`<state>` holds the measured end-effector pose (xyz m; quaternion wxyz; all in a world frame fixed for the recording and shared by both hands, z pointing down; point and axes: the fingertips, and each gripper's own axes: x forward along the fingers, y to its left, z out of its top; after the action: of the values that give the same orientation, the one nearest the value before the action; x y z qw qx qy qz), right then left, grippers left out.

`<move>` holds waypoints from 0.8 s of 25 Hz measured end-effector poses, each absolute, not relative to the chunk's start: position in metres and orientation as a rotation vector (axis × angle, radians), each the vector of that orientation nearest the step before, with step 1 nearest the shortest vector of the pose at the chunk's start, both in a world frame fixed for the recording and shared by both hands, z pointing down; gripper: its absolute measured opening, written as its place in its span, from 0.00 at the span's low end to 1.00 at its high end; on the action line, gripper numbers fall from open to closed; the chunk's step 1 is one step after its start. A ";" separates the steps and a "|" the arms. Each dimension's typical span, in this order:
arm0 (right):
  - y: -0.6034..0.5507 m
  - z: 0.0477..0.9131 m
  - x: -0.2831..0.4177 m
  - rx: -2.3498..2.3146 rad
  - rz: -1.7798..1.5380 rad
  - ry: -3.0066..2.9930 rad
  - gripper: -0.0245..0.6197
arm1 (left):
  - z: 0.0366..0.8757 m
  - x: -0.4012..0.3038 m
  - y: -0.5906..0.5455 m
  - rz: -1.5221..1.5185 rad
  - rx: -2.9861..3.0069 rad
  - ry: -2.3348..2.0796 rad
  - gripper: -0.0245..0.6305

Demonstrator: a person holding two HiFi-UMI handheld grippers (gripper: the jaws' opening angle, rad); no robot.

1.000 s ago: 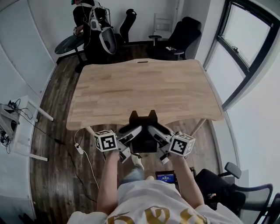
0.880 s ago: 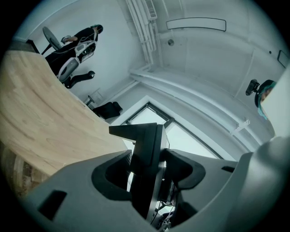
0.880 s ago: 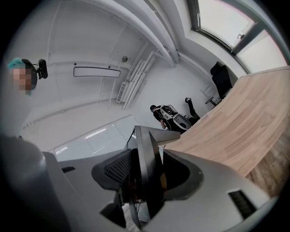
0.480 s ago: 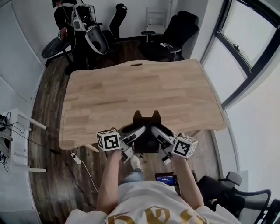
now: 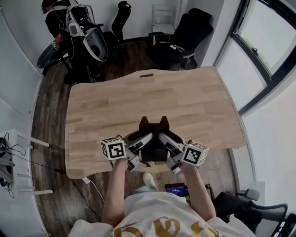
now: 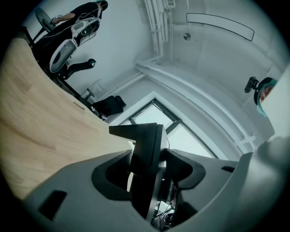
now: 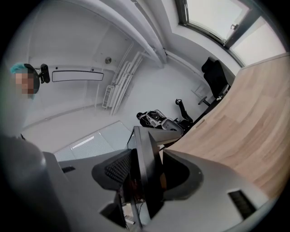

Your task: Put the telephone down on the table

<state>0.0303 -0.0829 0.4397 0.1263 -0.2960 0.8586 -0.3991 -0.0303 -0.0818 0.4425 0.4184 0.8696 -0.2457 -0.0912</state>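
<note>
Gripping from the left, the left gripper [image 5: 144, 139] has its jaws clamped on the left edge of the telephone [image 5: 152, 132]. Its own view shows both pads pressing the dark slab, so the jaws stand fairly wide only because the body fills the gap. A hold from both sides makes sense: the telephone looks bulky and flat, and one pinch on an edge would probably let it swing.

The telephone is in the middle, between the two grippers, over the near edge of the table [image 5: 106, 106], with its two prongs pointing to the far side. It looks carried above the wood rather than resting on it, though its own body hides any contact underneath.

On the right, the right gripper [image 5: 163, 139] mirrors the left, jaws pinching the right edge with pads tight on both faces. Both grippers point about level, which keeps the base flat for setting down.

Judgement: this is the carrying step and the put-down is not yet done. Next it needs a level lowering farther in on the wood, then both jaws letting go together, or it may tip.

At the far left a person [image 5: 55, 14] is beside chairs [image 5: 185, 41]; a window [image 5: 263, 51] is at the far right.
</note>
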 end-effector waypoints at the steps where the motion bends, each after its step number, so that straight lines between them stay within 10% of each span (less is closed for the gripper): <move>1: -0.089 0.441 0.027 -0.865 -1.164 2.494 0.36 | 0.443 -0.034 -0.089 -0.226 2.183 -0.613 0.37; 20: -0.122 0.433 -0.002 -0.905 -1.107 2.486 0.36 | 0.435 -0.064 -0.123 -0.235 2.226 -0.577 0.37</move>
<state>-0.0018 -0.1224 0.4334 0.1363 -0.3128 0.8588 -0.3822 -0.0643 -0.1230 0.4350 0.4031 0.8813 -0.2284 -0.0930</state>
